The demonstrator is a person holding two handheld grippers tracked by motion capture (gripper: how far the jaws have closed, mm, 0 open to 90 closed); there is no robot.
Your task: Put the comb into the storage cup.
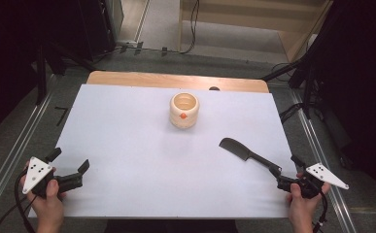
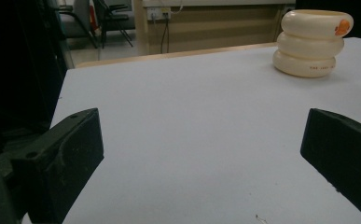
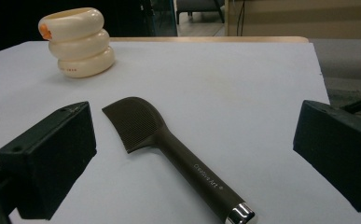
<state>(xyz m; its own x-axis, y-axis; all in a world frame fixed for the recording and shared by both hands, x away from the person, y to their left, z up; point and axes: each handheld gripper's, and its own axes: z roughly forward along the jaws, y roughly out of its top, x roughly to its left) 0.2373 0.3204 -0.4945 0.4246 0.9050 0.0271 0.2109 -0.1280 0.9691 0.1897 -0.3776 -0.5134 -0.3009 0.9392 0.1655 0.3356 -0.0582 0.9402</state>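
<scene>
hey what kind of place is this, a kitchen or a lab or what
Most likely a lab or recording workspace, not a kitchen: a white-topped table with only a cream ringed holder and a dark brush, cables on the floor, office chairs behind.

Two hands enter from the near edge, each holding a gripper. The left gripper (image 1: 69,162) sits at the near left, the right gripper (image 1: 285,167) at the near right, both with jaws spread wide and gripping nothing.

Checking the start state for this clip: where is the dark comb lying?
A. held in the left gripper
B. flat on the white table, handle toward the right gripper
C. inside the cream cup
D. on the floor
B: the comb lies flat on the table, its handle toward the right gripper, whose jaws stand open.
</scene>
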